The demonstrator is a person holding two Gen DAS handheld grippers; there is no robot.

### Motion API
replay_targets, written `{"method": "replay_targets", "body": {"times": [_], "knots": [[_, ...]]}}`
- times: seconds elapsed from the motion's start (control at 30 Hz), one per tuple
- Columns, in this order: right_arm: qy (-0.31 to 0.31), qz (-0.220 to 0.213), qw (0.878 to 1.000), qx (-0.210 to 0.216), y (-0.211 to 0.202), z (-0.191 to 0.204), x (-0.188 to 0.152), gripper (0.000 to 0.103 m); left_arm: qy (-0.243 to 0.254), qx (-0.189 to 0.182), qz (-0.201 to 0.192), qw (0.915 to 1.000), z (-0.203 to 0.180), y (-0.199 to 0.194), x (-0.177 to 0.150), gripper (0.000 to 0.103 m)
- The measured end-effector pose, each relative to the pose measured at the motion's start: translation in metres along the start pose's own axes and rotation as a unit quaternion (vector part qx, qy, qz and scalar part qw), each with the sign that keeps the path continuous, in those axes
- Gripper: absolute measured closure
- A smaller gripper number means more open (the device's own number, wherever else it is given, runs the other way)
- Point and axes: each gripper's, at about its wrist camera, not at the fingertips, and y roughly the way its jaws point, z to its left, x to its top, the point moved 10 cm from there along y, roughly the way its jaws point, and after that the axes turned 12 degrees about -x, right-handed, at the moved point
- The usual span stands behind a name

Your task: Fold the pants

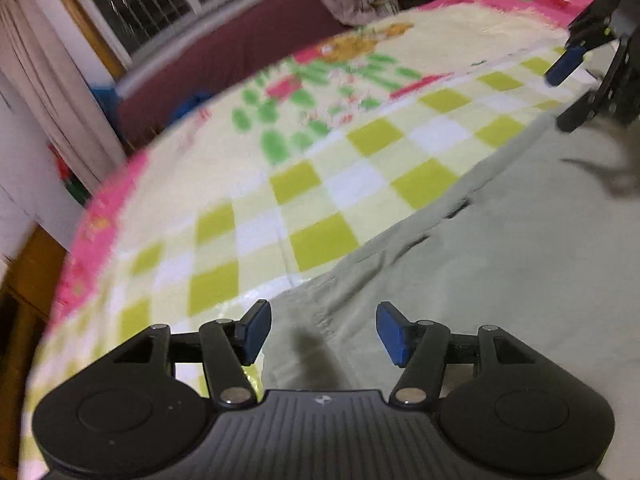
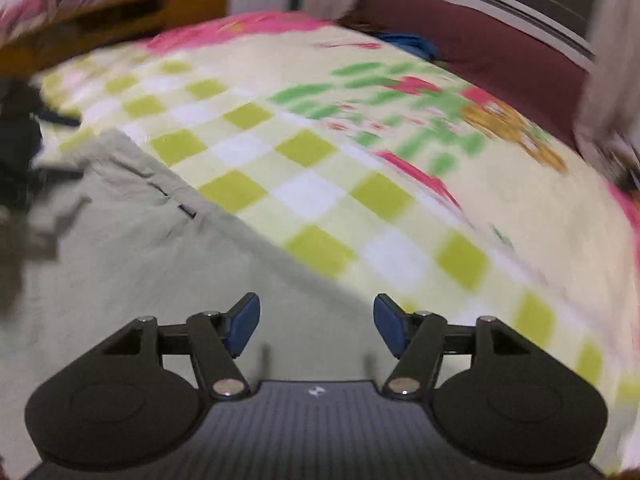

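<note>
Pale grey-green pants point(image 1: 500, 248) lie flat on a bed, also in the right wrist view point(image 2: 132, 248). My left gripper point(image 1: 322, 332) is open and empty, just above a seamed edge of the pants near their corner. My right gripper point(image 2: 316, 324) is open and empty, low over the pants' edge by the blanket. The right gripper also shows at the far right of the left wrist view point(image 1: 568, 84), above the pants. The left gripper shows as a dark blur at the left edge of the right wrist view point(image 2: 20, 152).
The bed is covered by a blanket point(image 1: 312, 184) with yellow-green checks, a cartoon print and pink border. A dark red headboard or wall panel point(image 1: 240, 52) and a window run behind it. A wooden cabinet point(image 2: 120, 12) stands past the bed. Both views are motion-blurred.
</note>
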Motion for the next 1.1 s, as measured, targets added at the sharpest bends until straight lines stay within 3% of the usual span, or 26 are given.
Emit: {"method": "replay_targets", "body": {"times": [0.13, 0.17, 0.3, 0.33, 0.37, 0.4, 0.43, 0.47, 0.5, 0.67, 0.87, 1.0, 1.1], "knots": [[-0.051, 0.044, 0.998, 0.017, 0.044, 0.008, -0.003, 0.037, -0.007, -0.033, 0.025, 0.9991, 0.018, 0.029, -0.002, 0.029], [-0.06, 0.056, 0.996, 0.024, 0.053, 0.009, -0.008, 0.036, -0.009, -0.046, 0.031, 0.9984, 0.02, 0.035, -0.003, 0.024], [-0.056, 0.068, 0.995, 0.04, 0.06, 0.006, -0.013, 0.033, -0.02, -0.071, 0.041, 0.9964, 0.024, 0.05, -0.004, 0.017], [-0.052, 0.07, 0.996, 0.037, 0.059, 0.004, -0.013, 0.033, -0.017, -0.069, 0.042, 0.9966, 0.025, 0.05, -0.003, 0.018], [-0.054, 0.068, 0.996, 0.031, 0.058, 0.004, -0.013, 0.035, -0.018, -0.066, 0.045, 0.9967, 0.027, 0.05, -0.002, 0.029], [-0.061, 0.065, 0.996, 0.03, 0.057, 0.006, -0.012, 0.038, -0.015, -0.064, 0.048, 0.9967, 0.027, 0.049, -0.001, 0.038], [-0.065, 0.067, 0.995, 0.035, 0.054, 0.008, -0.013, 0.041, -0.011, -0.063, 0.051, 0.9966, 0.026, 0.048, 0.0, 0.057], [-0.065, 0.069, 0.995, 0.04, 0.051, 0.01, -0.012, 0.051, -0.005, -0.06, 0.056, 0.9966, 0.025, 0.047, 0.0, 0.062], [-0.068, 0.071, 0.994, 0.048, 0.049, 0.015, -0.011, 0.065, 0.008, -0.057, 0.06, 0.9965, 0.021, 0.046, 0.0, 0.065], [-0.09, 0.076, 0.992, 0.04, 0.04, 0.03, -0.011, 0.099, 0.034, -0.041, 0.055, 0.9971, 0.011, 0.034, -0.001, 0.077], [-0.052, 0.027, 0.998, 0.012, -0.023, 0.022, 0.005, 0.1, 0.025, -0.027, 0.009, 0.9993, 0.013, -0.022, 0.001, 0.078], [-0.025, -0.023, 0.999, 0.018, -0.11, 0.035, 0.006, 0.1, 0.005, -0.015, -0.044, 0.9989, 0.002, -0.087, -0.013, 0.078], [-0.012, -0.043, 0.998, 0.032, -0.18, 0.064, -0.024, 0.1, -0.015, -0.02, -0.074, 0.9969, -0.027, -0.136, -0.047, 0.078]]}}
